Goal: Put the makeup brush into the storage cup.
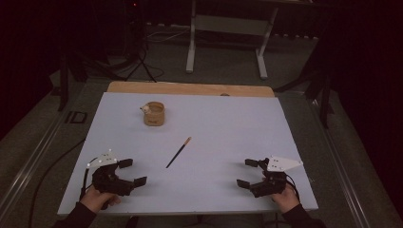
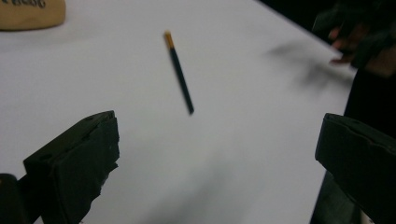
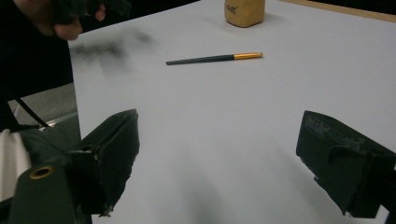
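— So, where does the brush lie right now?

— Flat on the white table, about midway between the near and far edges and a little left of the middle. Nothing touches it.

— And its long axis?

— Diagonal. The orange-gold end points toward the far right corner, the dark tip toward the near left corner, as the high view shows it. In the left gripper view the brush runs almost straight away from the camera, gold end farthest. In the right gripper view the brush lies nearly crosswise, gold end toward the tan cup.

— What are the tools doing?

— Both rest low by the near edge. The left gripper sits toward the near left corner, jaws spread wide with nothing between them. The right gripper sits toward the near right corner, jaws likewise apart and holding nothing.

— Which one is nearer?

— The left, I judge. The dark tip points roughly toward it, and the brush lies ahead of it and a bit to its right. The right gripper is well apart from the brush, off to its left and ahead.

— And the cup?

— The tan cup stands upright toward the far left corner, well beyond the gold end. Something pale sits at its rim; I cannot tell what.

— So the likely reach?

— Probably the left gripper goes forward, turned so its jaws close across the handle rather than along it.
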Tool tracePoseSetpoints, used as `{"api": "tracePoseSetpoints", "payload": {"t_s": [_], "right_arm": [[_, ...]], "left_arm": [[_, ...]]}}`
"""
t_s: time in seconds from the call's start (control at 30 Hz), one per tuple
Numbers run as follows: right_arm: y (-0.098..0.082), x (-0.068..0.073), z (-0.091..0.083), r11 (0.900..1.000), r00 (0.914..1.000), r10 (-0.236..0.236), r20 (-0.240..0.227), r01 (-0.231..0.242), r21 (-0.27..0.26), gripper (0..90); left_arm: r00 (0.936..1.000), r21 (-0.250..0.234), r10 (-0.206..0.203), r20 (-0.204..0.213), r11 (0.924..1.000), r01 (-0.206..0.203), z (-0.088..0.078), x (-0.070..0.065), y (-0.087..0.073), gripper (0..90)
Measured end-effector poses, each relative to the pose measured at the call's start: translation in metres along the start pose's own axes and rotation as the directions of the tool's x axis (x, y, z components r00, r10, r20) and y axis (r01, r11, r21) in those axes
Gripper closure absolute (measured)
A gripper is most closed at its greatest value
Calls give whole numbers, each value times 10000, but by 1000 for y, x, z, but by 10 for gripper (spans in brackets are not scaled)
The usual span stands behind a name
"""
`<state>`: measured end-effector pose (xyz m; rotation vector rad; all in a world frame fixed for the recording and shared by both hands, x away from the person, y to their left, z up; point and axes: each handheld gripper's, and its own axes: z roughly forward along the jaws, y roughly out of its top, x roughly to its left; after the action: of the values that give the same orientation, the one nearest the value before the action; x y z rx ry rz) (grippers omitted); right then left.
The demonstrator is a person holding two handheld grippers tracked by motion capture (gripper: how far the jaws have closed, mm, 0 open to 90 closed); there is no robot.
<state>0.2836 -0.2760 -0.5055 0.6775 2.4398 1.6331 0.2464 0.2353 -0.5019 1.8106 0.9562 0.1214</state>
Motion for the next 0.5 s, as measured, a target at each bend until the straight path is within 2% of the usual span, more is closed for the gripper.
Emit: {"api": "tracePoseSetpoints", "payload": {"t_s": [0.07, 0.2, 0.27, 0.43, 0.5], "right_arm": [[0, 0, 0, 10000, 10000, -10, 17, 10, -44, 132], [1, 0, -1, 9999, 10000, -24, 54, 24, -110, 132], [1, 0, -2, 9999, 10000, -6, 71, 7, -145, 132], [2, 0, -1, 10000, 10000, -36, 49, 37, -92, 132], [3, 1, -2, 9999, 9999, -94, 65, 94, -91, 132]], "left_arm": [[10000, -21, 15, 6, 10000, -15, -1, -1, 5, 3], [9999, 296, -15, 127, 9996, 11, -1, -6, 13, 3], [9994, 452, 212, 263, 9987, -224, -1, -11, 18, 3], [9993, 1187, 359, 115, 9922, -370, 3, -18, 32, 3], [9988, 1267, 481, 58, 9908, -484, 4, -20, 38, 4]]}}
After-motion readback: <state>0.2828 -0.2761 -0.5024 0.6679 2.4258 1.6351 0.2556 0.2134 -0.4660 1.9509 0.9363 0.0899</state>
